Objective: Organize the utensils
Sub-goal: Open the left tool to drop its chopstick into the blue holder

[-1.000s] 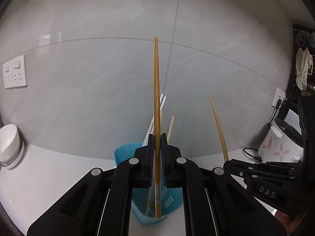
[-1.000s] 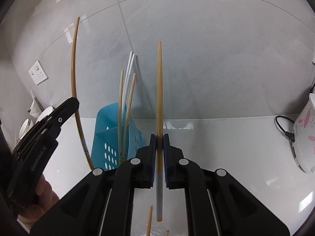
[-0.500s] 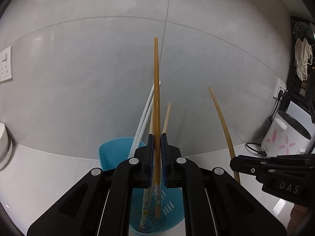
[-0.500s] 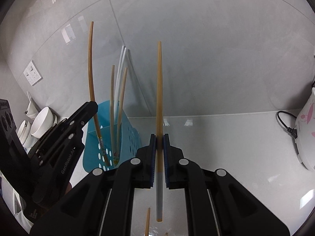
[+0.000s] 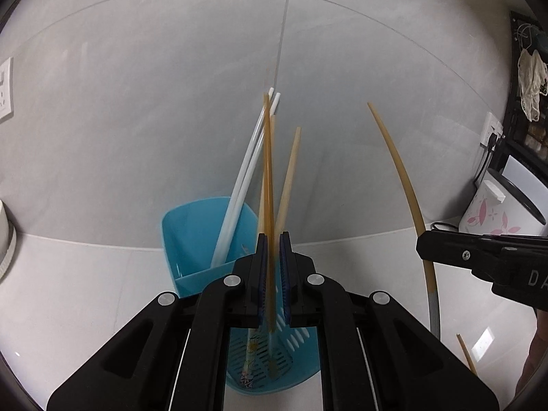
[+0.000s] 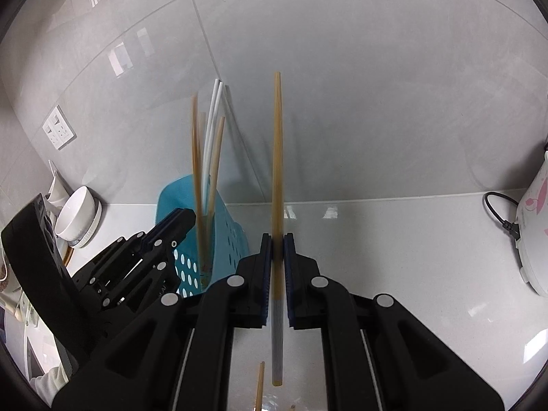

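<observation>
A blue perforated utensil holder (image 5: pixel 205 233) stands against the wall; it also shows in the right wrist view (image 6: pixel 222 239). It holds two white chopsticks (image 5: pixel 239 188) and some tan ones. My left gripper (image 5: pixel 272 239) is open above the holder, and a blurred tan chopstick (image 5: pixel 269 188) drops between its fingers into the holder. My right gripper (image 6: pixel 278 239) is shut on an upright tan chopstick (image 6: pixel 277 154) to the right of the holder. It shows in the left wrist view too (image 5: pixel 400 174).
A white bowl (image 6: pixel 77 215) sits left of the holder. A white rice cooker (image 6: pixel 534 239) with a black cord stands at the right. A loose chopstick (image 6: pixel 259 387) lies on the white counter below the right gripper. A tiled wall stands behind.
The left gripper has opened and let go of its tan chopstick, which has slid down into the blue holder. The right gripper still holds its chopstick and has shifted slightly.
</observation>
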Demonstrator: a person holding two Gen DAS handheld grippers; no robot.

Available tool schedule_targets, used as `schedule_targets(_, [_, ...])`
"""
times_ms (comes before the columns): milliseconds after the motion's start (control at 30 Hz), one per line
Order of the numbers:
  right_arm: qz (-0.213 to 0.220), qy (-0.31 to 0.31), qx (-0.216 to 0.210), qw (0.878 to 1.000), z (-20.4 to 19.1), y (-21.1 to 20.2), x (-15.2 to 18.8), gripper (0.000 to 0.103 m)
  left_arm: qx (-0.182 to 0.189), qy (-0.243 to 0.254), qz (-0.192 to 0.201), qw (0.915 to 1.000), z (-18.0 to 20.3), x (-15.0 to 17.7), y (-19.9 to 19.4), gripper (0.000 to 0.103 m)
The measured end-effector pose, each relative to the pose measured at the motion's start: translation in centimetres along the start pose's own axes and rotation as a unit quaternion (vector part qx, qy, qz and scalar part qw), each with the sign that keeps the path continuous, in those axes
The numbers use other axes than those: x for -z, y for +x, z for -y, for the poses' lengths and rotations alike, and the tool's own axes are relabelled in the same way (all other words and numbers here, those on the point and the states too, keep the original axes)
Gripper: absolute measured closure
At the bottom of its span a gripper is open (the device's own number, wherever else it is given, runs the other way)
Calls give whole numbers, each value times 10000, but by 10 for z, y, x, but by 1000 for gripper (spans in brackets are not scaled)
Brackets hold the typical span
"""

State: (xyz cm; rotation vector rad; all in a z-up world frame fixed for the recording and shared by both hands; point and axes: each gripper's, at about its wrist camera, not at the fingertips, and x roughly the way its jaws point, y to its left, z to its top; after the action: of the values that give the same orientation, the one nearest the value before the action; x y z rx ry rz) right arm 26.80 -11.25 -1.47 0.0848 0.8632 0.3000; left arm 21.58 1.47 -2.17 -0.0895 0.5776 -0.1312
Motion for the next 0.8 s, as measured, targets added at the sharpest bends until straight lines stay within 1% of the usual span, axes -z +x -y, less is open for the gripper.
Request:
schedule_targets(100, [12,-20,-21,10000,-2,-1,-1,96,-102,-49,-85,9999,-1,0,-2,93])
schedule_targets(133, [21,-30,-34,10000,-3,-2,-1,96,-135,-74,-110,9998,-2,-2,-5,85])
schedule_targets(167, [29,-37,-44,10000,-3,-2,-1,96,-205,-96,-146,9996,-3,-2,-7,79])
schedule_targets(200, [45,-45,-51,10000,-4,-3,-2,96,-307,-119,-196,9993,-4,-3,-10,68])
schedule_targets(233, [61,-40,-69,9999,-4,-4,-3,96,-353,-166,-236,9990,-7,-4,-13,62])
schedule_targets(267, [74,-28,-96,9999,-4,-5,-3,96,-381,-204,-282,9987,-8,-4,-15,60])
schedule_targets(300, [99,-13,-130,9999,-4,-7,-4,96,-456,-229,-363,9980,-10,-5,-18,54])
schedule_targets(333, [137,-6,-159,9998,-5,-8,-5,96,-503,-257,-425,9975,-11,-5,-21,51])
schedule_targets(400, [202,-3,-242,9995,-8,-10,-7,96,-577,-325,-515,9965,-15,-5,-26,39])
schedule_targets(433, [229,-5,-275,9994,-9,-11,-8,96,-620,-359,-546,9959,-25,-6,-34,33])
schedule_targets(500, [308,-10,-333,9990,-13,-13,-11,96,-728,-388,-626,9946,-30,-7,-40,27])
schedule_targets(533, [344,-9,-374,9987,-15,-12,-12,96,-754,-413,-649,9942,-32,-7,-44,21])
schedule_targets(600, [430,-18,-455,9980,-21,-13,-16,96,-809,-463,-697,9932,-42,-6,-54,15])
schedule_targets(700, [537,-32,-577,9969,-29,-11,-19,96,-871,-478,-701,9926,-45,-4,-60,7])
schedule_targets(800, [618,-81,-667,9958,-37,-8,-22,96,-941,-505,-753,9914,-52,-2,-65,6])
